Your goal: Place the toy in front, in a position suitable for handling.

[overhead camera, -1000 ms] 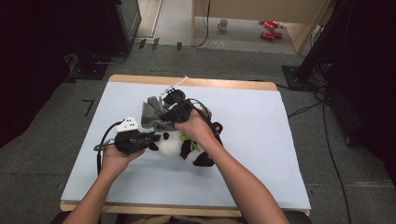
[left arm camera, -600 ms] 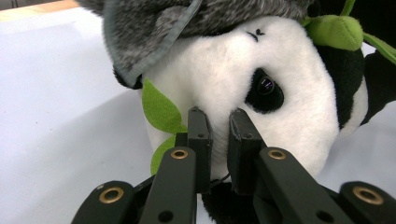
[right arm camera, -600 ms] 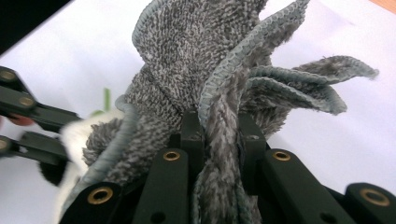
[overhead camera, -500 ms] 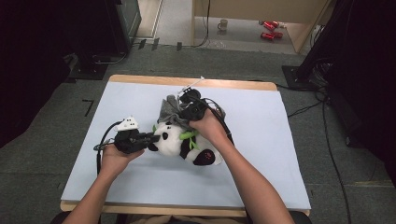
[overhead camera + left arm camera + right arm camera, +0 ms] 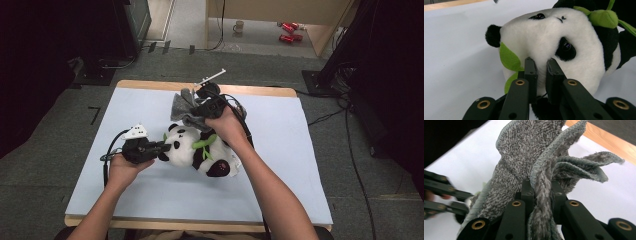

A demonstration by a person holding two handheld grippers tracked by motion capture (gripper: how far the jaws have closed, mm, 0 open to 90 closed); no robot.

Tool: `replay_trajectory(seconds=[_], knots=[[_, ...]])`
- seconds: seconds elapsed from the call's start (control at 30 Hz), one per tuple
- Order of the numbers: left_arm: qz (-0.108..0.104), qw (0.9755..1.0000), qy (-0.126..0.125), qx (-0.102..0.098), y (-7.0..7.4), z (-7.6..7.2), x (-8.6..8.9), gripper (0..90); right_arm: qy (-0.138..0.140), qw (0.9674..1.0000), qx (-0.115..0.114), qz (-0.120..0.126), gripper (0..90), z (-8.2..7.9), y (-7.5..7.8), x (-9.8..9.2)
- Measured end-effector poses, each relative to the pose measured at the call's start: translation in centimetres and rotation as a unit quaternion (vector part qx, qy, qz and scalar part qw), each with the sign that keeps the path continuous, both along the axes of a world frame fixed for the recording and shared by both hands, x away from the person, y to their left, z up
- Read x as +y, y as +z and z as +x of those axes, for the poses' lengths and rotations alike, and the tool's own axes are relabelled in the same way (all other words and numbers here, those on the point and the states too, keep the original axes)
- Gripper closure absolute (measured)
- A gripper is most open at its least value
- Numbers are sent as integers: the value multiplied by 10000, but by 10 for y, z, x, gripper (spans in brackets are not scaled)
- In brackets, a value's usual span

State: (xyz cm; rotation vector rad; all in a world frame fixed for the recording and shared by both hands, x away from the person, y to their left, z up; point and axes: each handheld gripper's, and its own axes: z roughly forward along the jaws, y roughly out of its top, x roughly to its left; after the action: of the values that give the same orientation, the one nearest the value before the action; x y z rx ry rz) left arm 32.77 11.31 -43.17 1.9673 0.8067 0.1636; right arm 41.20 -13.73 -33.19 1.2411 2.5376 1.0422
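A black-and-white panda plush (image 5: 186, 148) with green leaves lies on its side mid-table. My left gripper (image 5: 161, 147) comes in from the left, level with the table. Its jaws are shut on the plush's head (image 5: 544, 37), pinching fur and a black part just below the eye, and my left gripper (image 5: 541, 63) has a green leaf (image 5: 509, 58) beside it. My right gripper (image 5: 194, 111) hovers just beyond the panda, shut on a bunched grey towel cloth (image 5: 180, 102). The cloth (image 5: 524, 152) fans out above the jaws of my right gripper (image 5: 541, 183).
A pale blue mat (image 5: 300, 165) covers the table, with a wooden edge (image 5: 260, 91) at the far side. A black cable (image 5: 106, 160) loops from the left gripper. On the floor beyond stand a mug (image 5: 239, 25) and red cans (image 5: 287, 31).
My right gripper has carried the grey cloth up and toward the far right, off the panda's head. The left gripper has stayed on the plush.
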Motion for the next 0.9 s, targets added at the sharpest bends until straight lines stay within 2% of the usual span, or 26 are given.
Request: replay_trajectory(seconds=[0.13,0.17,0.33,0.5,0.57,0.67,0.9], knots=[[-23,10000,21,2,0,0,0,818,195,9997,37,129,789,-6,6,18],[-34,10000,27,2,0,0,0,818,278,9994,96,167,789,-9,5,29],[-69,9999,80,-24,1,0,-1,817,384,9983,322,282,789,-16,-3,48],[-66,9999,131,-38,2,1,-2,817,525,9977,414,121,788,-24,-16,62],[-41,9999,125,7,2,1,-2,817,541,9976,427,98,787,-27,-23,62],[-43,9999,95,31,1,2,-1,817,564,9981,240,71,787,-32,-27,55],[-26,9999,101,78,0,4,0,817,434,9990,80,16,787,-33,-29,34]])
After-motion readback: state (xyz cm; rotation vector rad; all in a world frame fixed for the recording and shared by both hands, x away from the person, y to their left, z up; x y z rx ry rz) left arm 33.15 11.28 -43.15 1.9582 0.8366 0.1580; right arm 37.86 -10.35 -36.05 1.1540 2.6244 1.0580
